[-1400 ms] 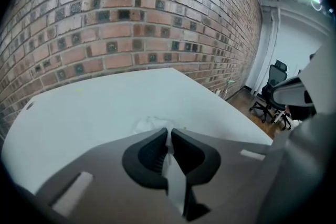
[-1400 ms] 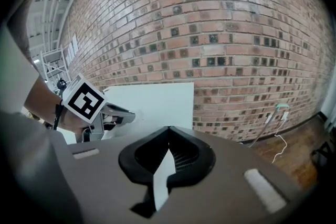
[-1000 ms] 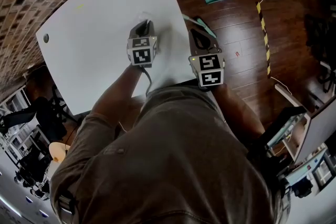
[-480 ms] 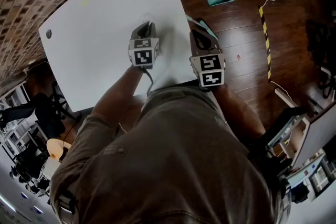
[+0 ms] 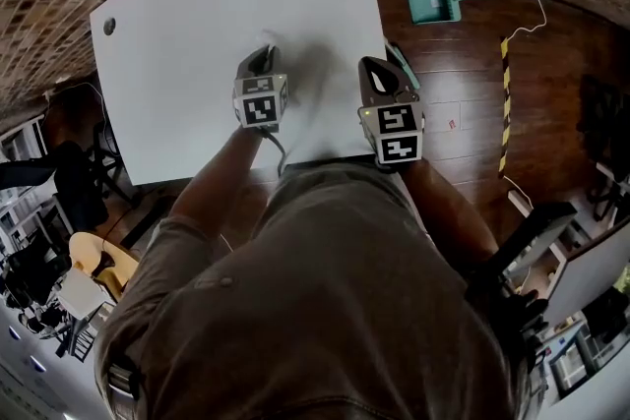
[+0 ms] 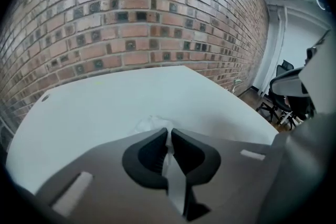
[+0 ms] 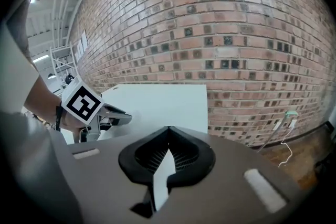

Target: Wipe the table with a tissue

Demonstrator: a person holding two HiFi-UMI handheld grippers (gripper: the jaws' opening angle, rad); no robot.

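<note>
**Tabletop: two grippers, one tissue**

Left gripper [image 6: 168, 132]: jaws pinched on a white tissue [image 6: 149, 124], with a crumpled wad poking out just past the tips and lying against the white table [image 5: 187, 44], around its middle. Plain only in the left gripper view (from the head view, lost white-on-white beneath the gripper). Right gripper [image 7: 168, 131]: jaws together, nothing between, held at the table's right edge, just right of the left gripper. Brick wall [image 7: 220, 29] beyond the far edge. Teal dustpan [image 5: 431, 0] on the wooden floor, far right.
</note>
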